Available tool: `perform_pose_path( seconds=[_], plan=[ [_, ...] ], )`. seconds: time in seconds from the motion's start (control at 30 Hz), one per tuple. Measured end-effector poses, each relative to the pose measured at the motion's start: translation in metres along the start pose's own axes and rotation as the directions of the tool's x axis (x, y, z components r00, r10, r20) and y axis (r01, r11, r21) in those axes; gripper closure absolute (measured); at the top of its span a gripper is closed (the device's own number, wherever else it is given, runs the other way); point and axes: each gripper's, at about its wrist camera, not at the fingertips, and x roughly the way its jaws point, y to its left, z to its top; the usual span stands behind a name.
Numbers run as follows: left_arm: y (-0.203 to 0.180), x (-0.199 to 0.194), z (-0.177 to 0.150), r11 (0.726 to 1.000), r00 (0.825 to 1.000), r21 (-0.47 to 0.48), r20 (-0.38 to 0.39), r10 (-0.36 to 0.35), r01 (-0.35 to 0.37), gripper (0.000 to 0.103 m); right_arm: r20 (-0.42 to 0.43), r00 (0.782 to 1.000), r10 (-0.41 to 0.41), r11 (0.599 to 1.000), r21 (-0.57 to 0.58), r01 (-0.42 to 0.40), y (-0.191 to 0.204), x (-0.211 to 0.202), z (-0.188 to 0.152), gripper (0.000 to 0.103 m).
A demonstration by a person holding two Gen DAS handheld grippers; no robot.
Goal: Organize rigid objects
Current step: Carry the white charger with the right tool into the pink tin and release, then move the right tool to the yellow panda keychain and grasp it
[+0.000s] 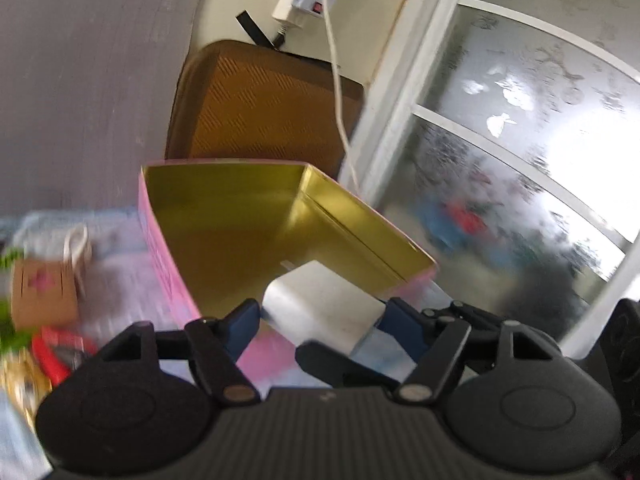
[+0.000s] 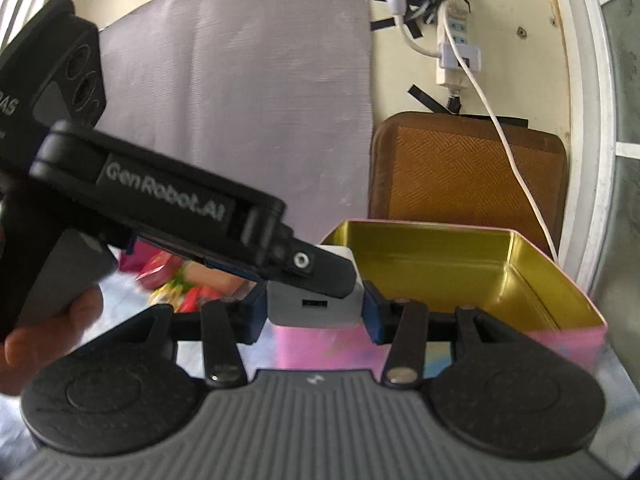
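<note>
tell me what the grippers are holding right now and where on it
Both grip one white charger block: the right gripper clamps its two side faces, the left gripper its other pair of sides, near the open pink tin.

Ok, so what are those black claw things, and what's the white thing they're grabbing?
They are two grabbing tools that a person holds, one in each hand; one hand shows. Each tool has a camera looking along its two fingers. One picture comes from the left gripper, the other from the right gripper. Both pinch the same white block, maybe a charger, by the near side of an open tin. The tin is pink outside, gold inside, and empty where it shows. A brown box and bright packets lie blurred to the left.
</note>
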Motion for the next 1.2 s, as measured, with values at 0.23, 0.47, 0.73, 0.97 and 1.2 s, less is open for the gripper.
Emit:
perform_pose_path(
  seconds=[0.23, 0.47, 0.73, 0.97, 1.2],
  plan=[
    [0.030, 0.055, 0.013, 0.994, 0.998, -0.107, -0.061, 0.026, -0.032, 0.032, -0.095, 0.995, 0.001, 0.998, 0.058, 0.004, -0.028, 0.056, -0.001, 0.053],
    [0.026, 0.062, 0.003, 0.993, 0.998, -0.106, -0.037, 0.052, -0.055, 0.028, -0.118, 0.993, -0.026, 0.998, 0.060, 0.034, -0.028, 0.060, -0.013, 0.051],
    [0.023, -0.038, -0.022, 0.993, 0.972, -0.066, 0.208, 0.109, -0.097, 0.007, 0.044, 0.997, -0.057, 0.985, 0.166, 0.049, -0.007, 0.001, -0.024, 0.051],
    [0.066, -0.113, -0.084, 0.912, 0.864, -0.047, 0.305, 0.401, -0.407, 0.002, 0.079, 0.997, 0.000, 0.978, 0.207, -0.016, 0.031, -0.003, -0.028, 0.051],
    [0.131, -0.133, -0.125, 0.787, 0.759, -0.173, 0.207, 0.617, -0.592, 0.002, -0.034, 0.994, 0.104, 0.984, 0.149, -0.098, 0.071, 0.037, -0.017, 0.051]
  ],
)
